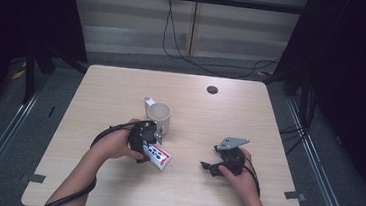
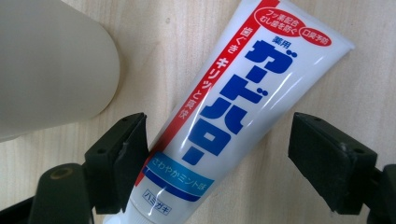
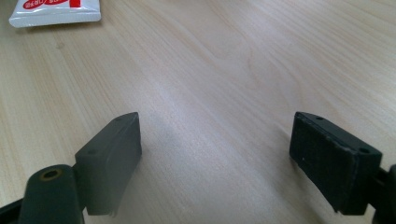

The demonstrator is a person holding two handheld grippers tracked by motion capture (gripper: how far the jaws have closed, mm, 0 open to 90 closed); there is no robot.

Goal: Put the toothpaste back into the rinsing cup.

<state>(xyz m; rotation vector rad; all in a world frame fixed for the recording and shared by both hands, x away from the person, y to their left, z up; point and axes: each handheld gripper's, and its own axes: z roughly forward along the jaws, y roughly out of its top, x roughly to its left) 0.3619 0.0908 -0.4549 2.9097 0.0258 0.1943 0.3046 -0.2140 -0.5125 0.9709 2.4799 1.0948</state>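
Left tongs (image 2: 217,154) spread astride toothpaste tube (image 2: 233,112), flat on surface (image 2: 355,84) just beside mug (image 2: 51,65); tube skewed, so likely to twist or squirt loose on closing. Right tongs (image 3: 215,158) spread, empty, well apart.

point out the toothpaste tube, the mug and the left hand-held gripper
toothpaste tube (image 2: 224,116), left gripper view, on the blue lettering mid-body
mug (image 1: 160,114), high view, on the inside below the rim
left hand-held gripper (image 2: 217,154), left gripper view, midway between its two open jaws, over the tube
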